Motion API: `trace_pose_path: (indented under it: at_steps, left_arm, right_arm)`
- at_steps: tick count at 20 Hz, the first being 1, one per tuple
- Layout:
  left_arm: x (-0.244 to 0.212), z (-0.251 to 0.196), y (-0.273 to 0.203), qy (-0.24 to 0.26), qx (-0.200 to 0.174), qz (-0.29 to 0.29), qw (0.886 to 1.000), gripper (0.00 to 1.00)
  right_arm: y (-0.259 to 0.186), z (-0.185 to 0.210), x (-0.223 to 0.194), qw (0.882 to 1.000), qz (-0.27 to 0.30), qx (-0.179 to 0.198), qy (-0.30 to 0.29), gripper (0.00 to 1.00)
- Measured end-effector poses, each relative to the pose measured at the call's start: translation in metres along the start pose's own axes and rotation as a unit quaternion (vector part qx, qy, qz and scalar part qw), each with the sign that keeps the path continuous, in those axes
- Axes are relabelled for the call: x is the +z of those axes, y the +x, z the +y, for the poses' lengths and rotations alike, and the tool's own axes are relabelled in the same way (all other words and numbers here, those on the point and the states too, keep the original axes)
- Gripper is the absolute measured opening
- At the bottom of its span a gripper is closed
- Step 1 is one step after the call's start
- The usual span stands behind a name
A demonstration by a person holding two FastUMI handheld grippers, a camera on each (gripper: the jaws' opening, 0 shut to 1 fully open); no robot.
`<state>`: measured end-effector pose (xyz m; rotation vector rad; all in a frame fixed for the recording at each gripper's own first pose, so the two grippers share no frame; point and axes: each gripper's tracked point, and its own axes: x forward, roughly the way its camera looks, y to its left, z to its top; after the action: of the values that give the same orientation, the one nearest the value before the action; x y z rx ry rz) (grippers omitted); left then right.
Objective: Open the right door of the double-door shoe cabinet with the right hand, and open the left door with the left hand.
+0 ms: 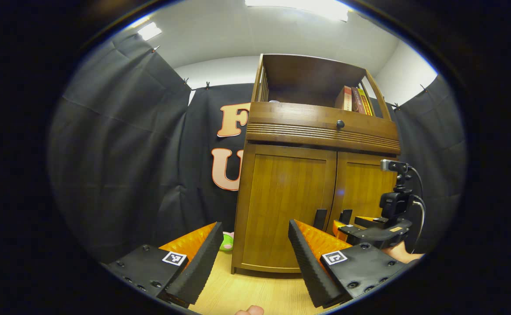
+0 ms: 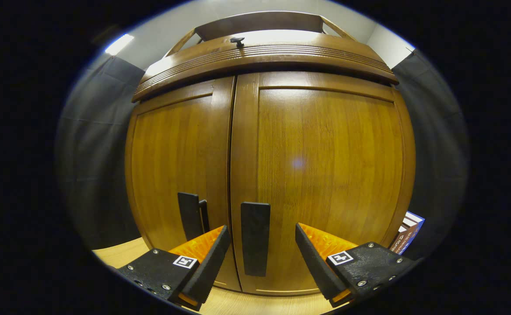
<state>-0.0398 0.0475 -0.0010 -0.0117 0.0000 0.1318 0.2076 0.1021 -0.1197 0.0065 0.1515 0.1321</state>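
Observation:
The wooden shoe cabinet (image 1: 316, 131) stands with both doors closed. In the right gripper view, the right door (image 2: 325, 175) has a dark vertical handle (image 2: 255, 238) standing between the spread fingers of my right gripper (image 2: 262, 227), which is open; I cannot tell whether the fingers touch it. The left door (image 2: 176, 166) has its own handle (image 2: 190, 215) just beside it. In the left gripper view, my left gripper (image 1: 255, 225) is open and holds nothing, some way back from the left door (image 1: 286, 205). To its right, the right gripper (image 1: 345, 226) sits low at the door handles (image 1: 320, 218), held by a hand (image 1: 397, 251).
Above the doors is a drawer with a round knob (image 1: 340, 124), and an open shelf with several books (image 1: 354, 99). A green toy (image 1: 227, 241) lies on the wooden floor (image 1: 246, 293) left of the cabinet. A box (image 2: 408, 236) leans at the cabinet's right side.

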Motion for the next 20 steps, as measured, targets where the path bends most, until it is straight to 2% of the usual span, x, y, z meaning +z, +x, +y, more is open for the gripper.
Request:
trace_pose_path:
  at_steps: [1,2,3,4,6,7,8,9,12,13,16,17,18,19,20]
  left_arm:
    - [-0.001,0.003,-0.002,-0.002,0.003,0.002,1.000,0.95]
    - [-0.001,0.006,-0.003,-0.003,0.007,0.002,1.000,0.97]
    - [0.000,0.009,-0.004,-0.004,0.010,0.001,1.000,0.97]
    - [0.001,0.012,-0.006,-0.004,0.014,-0.001,1.000,0.97]
    - [0.004,0.019,-0.007,-0.001,0.022,-0.004,1.000,0.96]
    - [0.005,0.021,-0.007,-0.001,0.024,-0.005,1.000,0.96]
    - [0.006,0.022,-0.007,-0.001,0.026,-0.006,1.000,0.96]
    - [0.007,0.022,-0.006,-0.002,0.025,-0.007,1.000,0.96]
    - [0.009,0.020,-0.005,-0.002,0.023,-0.010,1.000,0.95]
    - [0.009,0.017,-0.006,-0.002,0.018,-0.010,1.000,0.95]
    - [0.010,0.010,-0.007,-0.004,0.008,-0.011,1.000,0.95]
    - [0.011,0.008,-0.008,-0.002,0.007,-0.012,1.000,0.95]
    - [0.012,0.007,-0.011,0.001,0.005,-0.014,1.000,0.95]
    - [0.014,0.007,-0.012,0.003,0.005,-0.017,1.000,0.94]
    - [0.015,0.007,-0.014,0.005,0.006,-0.019,1.000,0.94]
  right_arm:
    - [0.005,-0.001,-0.003,1.000,0.003,-0.006,0.003,1.00]
    - [0.008,-0.004,-0.004,1.000,0.005,-0.013,0.006,0.92]
    - [0.010,-0.007,-0.005,1.000,0.006,-0.021,0.009,1.00]
    - [0.011,-0.011,-0.004,0.999,-0.001,-0.030,0.012,0.86]
    - [0.011,-0.010,-0.004,0.999,-0.010,-0.030,0.008,0.84]
    - [0.012,-0.010,-0.004,0.999,-0.011,-0.033,-0.005,0.73]
    - [0.010,-0.008,-0.004,0.999,-0.015,-0.033,-0.018,0.72]
    - [0.012,-0.005,-0.006,0.999,-0.015,-0.028,-0.030,0.60]
    - [0.016,0.008,-0.013,0.999,-0.011,-0.011,-0.048,0.45]
    - [0.014,0.008,-0.012,0.999,-0.010,-0.008,-0.044,0.40]
    - [0.014,0.010,-0.014,1.000,-0.010,0.004,-0.011,0.34]
    - [0.014,0.011,-0.015,1.000,-0.003,0.005,0.006,0.21]
    - [0.013,0.011,-0.016,1.000,0.001,0.008,0.015,0.30]
    - [0.011,0.012,-0.015,1.000,0.001,0.012,0.017,0.30]
    - [0.010,0.011,-0.014,1.000,0.000,0.015,0.017,0.40]
